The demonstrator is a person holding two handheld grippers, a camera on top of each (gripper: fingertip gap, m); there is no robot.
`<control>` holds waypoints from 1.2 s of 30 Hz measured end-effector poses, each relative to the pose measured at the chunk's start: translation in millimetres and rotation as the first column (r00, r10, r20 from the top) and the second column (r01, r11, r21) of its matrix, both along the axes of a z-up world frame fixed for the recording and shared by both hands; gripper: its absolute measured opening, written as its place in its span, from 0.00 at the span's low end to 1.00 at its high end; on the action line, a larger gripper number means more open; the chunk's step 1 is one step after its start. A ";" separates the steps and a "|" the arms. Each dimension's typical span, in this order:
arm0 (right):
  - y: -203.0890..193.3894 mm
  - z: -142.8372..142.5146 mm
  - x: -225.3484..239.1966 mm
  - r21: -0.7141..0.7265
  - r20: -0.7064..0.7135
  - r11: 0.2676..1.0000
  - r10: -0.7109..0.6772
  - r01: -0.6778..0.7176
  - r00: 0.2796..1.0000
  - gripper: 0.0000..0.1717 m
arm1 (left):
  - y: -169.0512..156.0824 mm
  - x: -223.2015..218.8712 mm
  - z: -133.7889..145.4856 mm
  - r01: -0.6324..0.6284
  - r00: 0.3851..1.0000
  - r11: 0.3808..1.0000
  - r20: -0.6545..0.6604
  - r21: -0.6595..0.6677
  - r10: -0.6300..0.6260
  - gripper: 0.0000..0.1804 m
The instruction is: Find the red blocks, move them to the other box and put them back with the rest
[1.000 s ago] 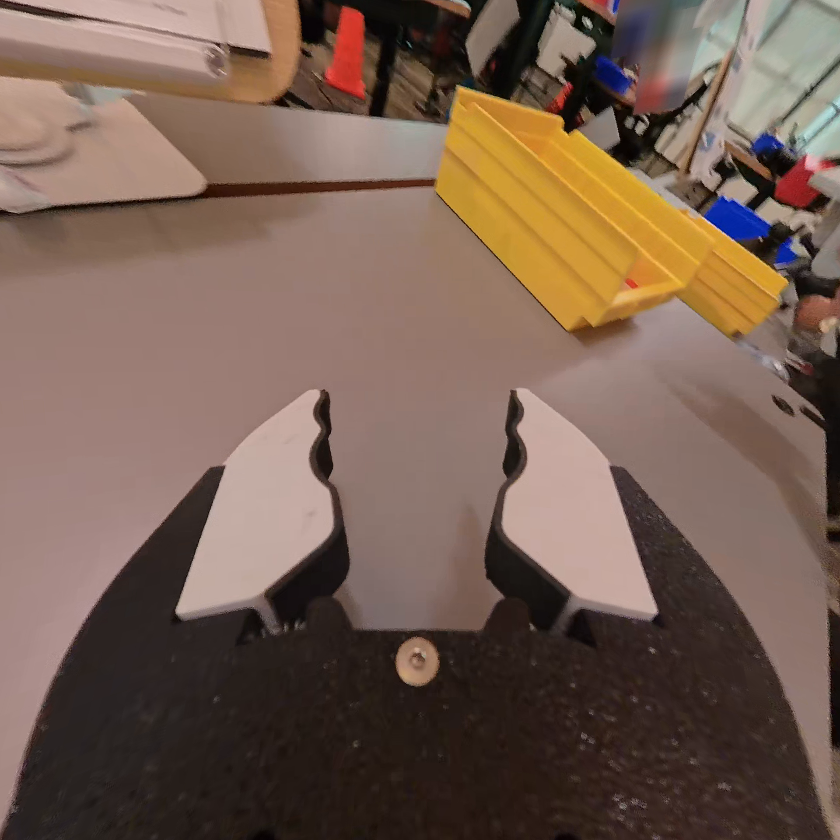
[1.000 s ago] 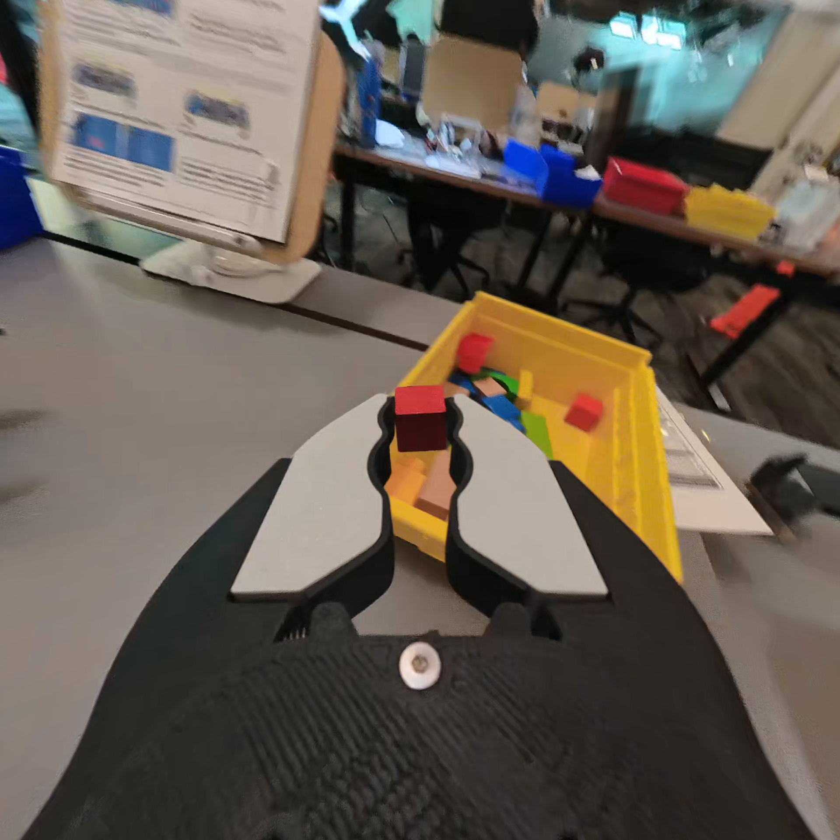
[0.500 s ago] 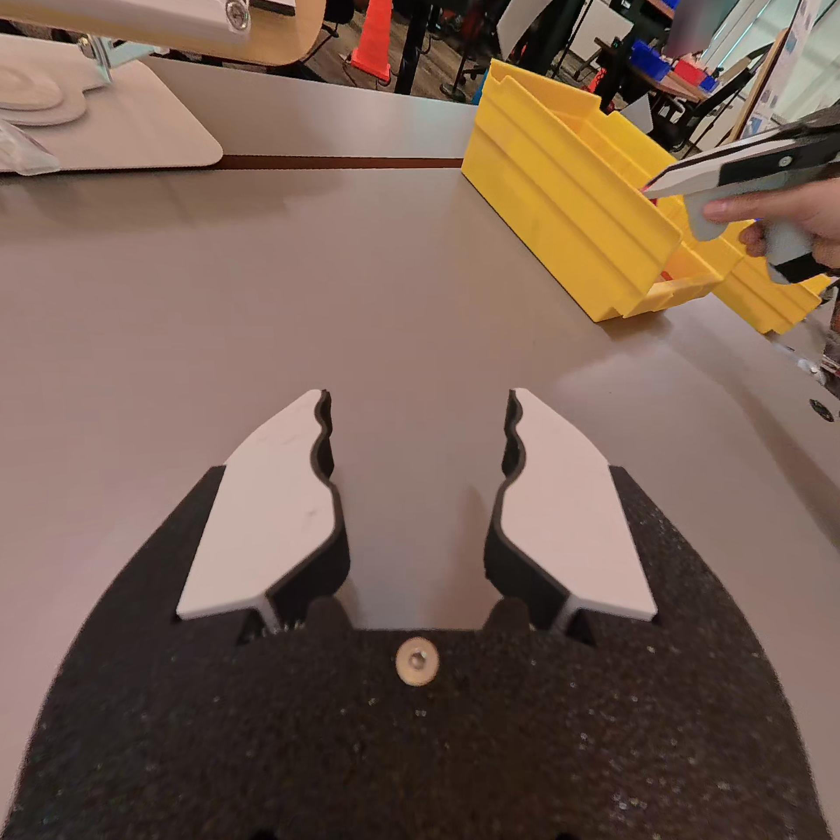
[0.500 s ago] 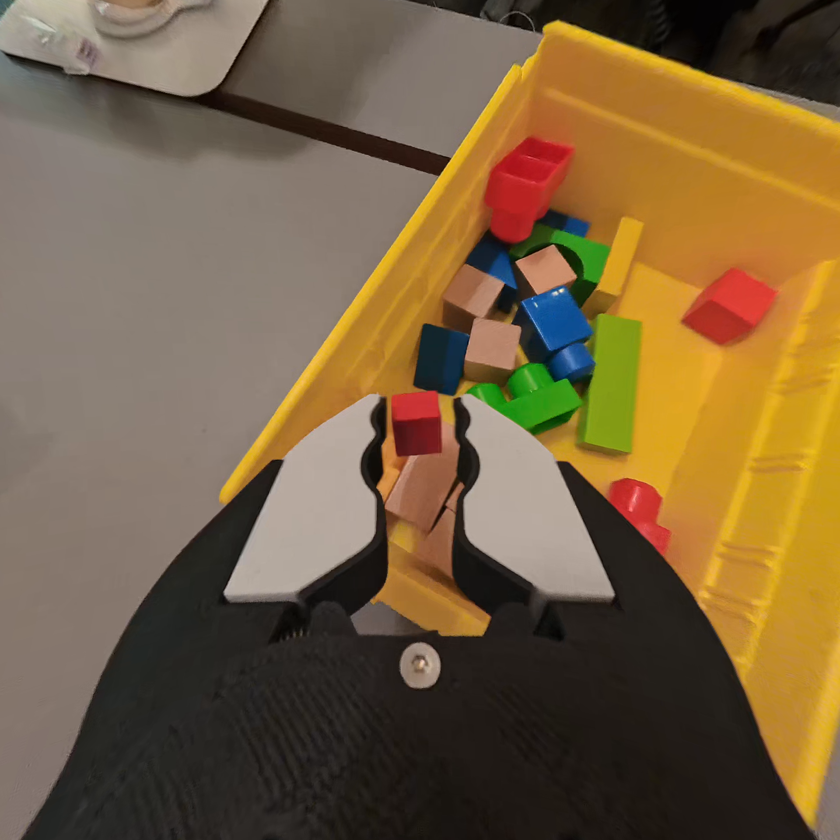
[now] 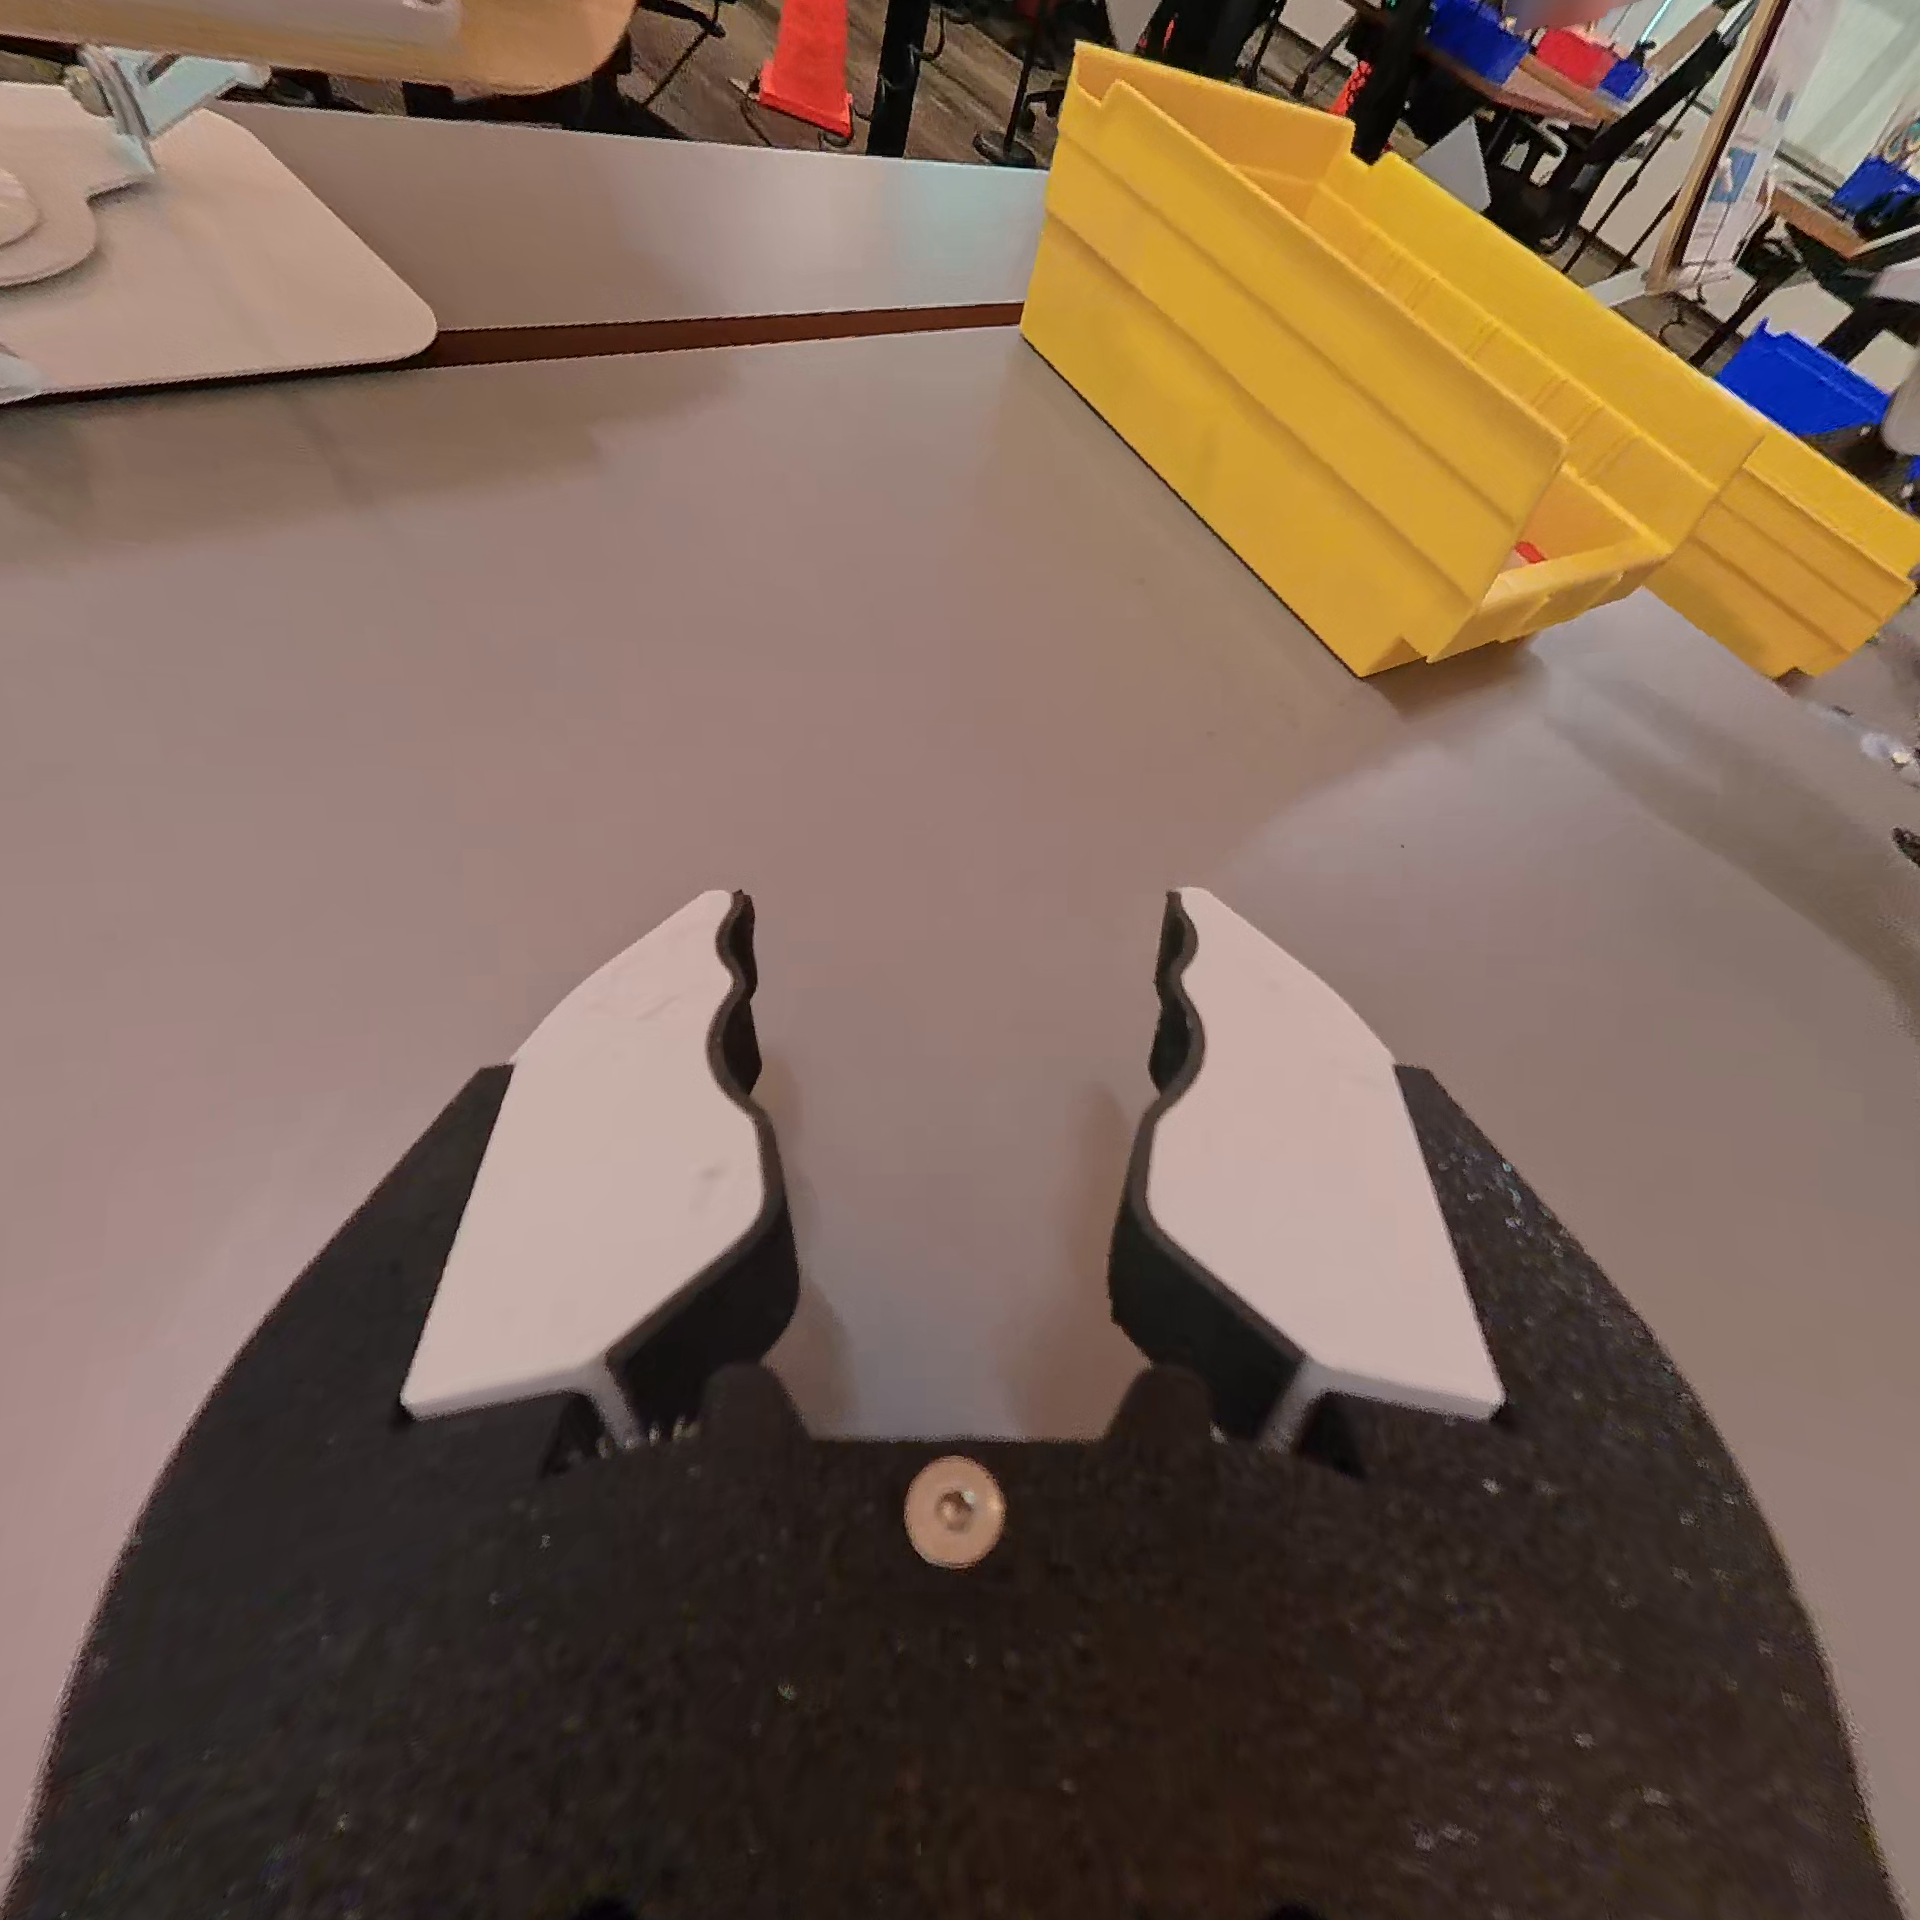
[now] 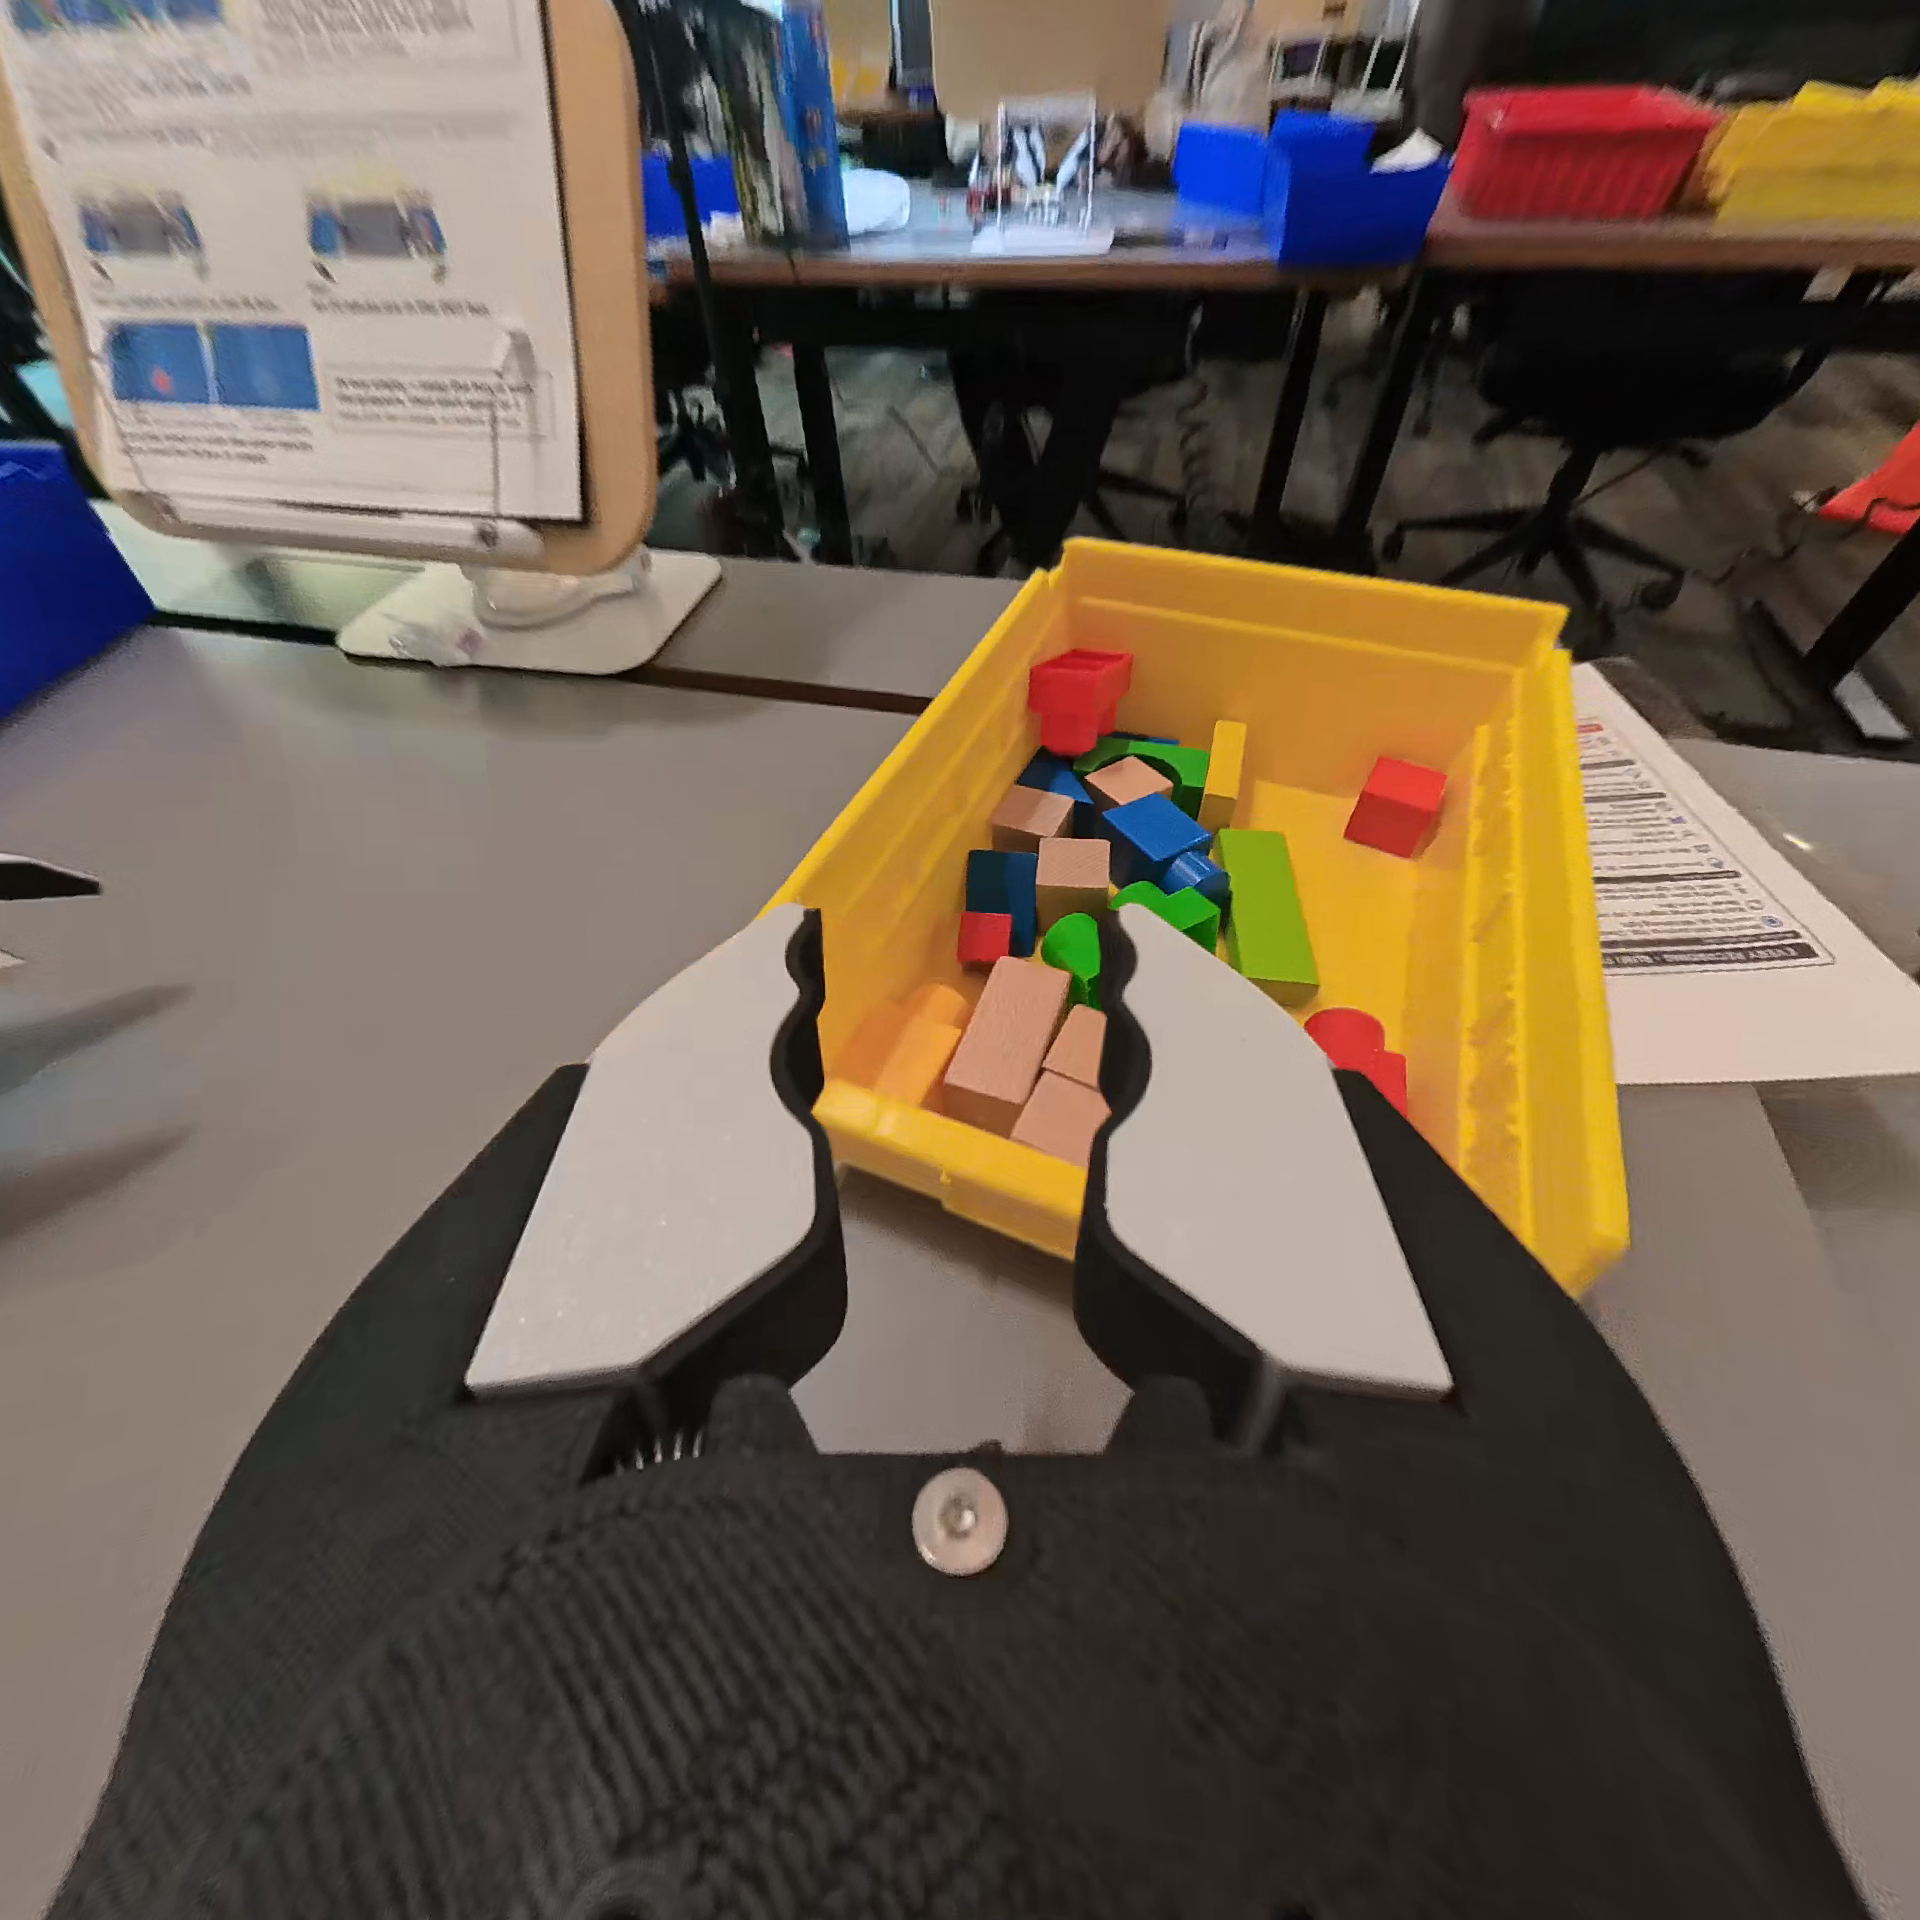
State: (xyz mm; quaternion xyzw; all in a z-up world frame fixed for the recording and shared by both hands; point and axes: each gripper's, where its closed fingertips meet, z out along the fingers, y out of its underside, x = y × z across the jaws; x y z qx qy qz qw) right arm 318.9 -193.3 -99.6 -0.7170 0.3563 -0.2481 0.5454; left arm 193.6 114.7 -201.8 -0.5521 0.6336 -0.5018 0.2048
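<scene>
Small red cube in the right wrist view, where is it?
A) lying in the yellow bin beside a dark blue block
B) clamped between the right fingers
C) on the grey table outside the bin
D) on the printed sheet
A: the small red cube lies inside the yellow bin against a dark blue block, clear of the spread fingers.

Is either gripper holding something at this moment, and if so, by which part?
Nothing is held. The left gripper is open over the bare table. The right gripper is open; the small red cube lies in the yellow bin.

Printed sheet beside bin; clipboard stand; orange cone on floor.
</scene>
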 end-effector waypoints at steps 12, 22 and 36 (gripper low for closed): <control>-40.9 17.9 -45.4 0.018 0.201 0.996 -0.090 0.088 0.976 0.27 | -67.0 9.1 3.9 0.140 0.989 0.989 -0.052 0.052 -0.137 0.46; -51.5 20.9 -50.6 0.042 0.217 0.997 -0.066 0.059 0.974 0.27 | -169.1 43.1 62.6 0.303 0.947 0.953 -0.099 -0.028 -0.304 0.52; -86.4 19.0 -52.8 0.044 0.213 0.993 -0.116 0.109 0.970 0.27 | -210.6 203.4 80.4 0.137 0.923 0.984 -0.376 0.117 -0.084 0.51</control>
